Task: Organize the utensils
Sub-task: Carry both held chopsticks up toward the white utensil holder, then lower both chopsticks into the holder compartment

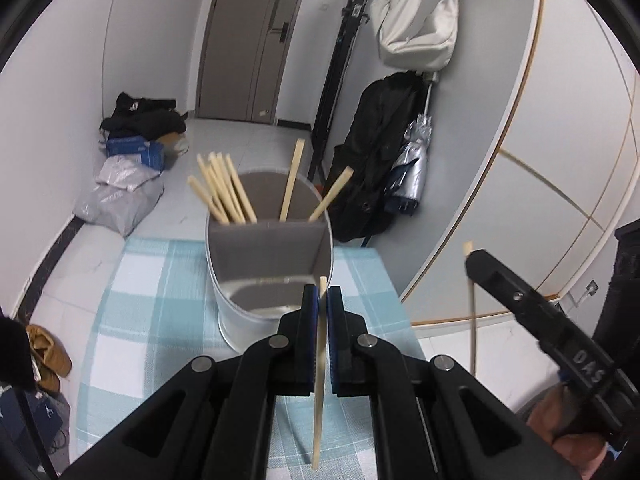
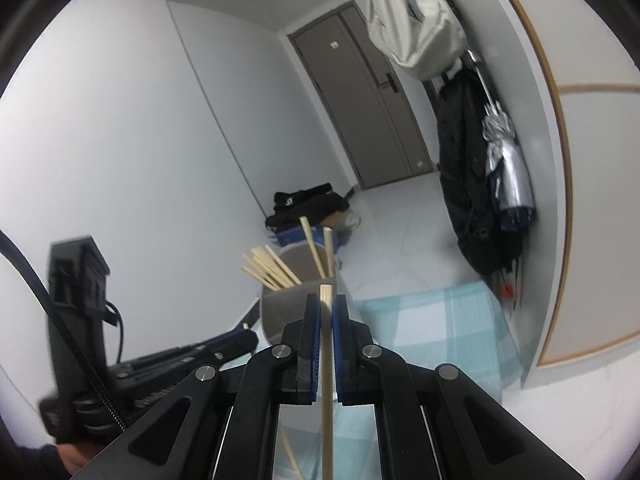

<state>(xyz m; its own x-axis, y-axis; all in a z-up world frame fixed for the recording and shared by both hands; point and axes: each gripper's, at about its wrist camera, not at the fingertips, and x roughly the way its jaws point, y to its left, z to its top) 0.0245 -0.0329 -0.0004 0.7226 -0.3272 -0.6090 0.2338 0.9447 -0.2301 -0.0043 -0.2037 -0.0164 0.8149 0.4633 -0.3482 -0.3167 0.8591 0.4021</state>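
A home entryway: front door (image 1: 256, 40) with lock, hung bag (image 1: 416, 20), umbrella (image 1: 412, 160), shoes (image 1: 48, 354).

Chopstick (image 2: 327, 400) lower end cut off by frame edge.

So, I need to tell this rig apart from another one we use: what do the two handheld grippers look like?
Both are matte black, angular linkages with round silver pivot pins and blue pads on the fingers. The right gripper, seen from the left wrist camera, bears white lettering "DAS" on its side. The left gripper, seen from the right wrist camera, carries a black box and black cables, one ribbed.
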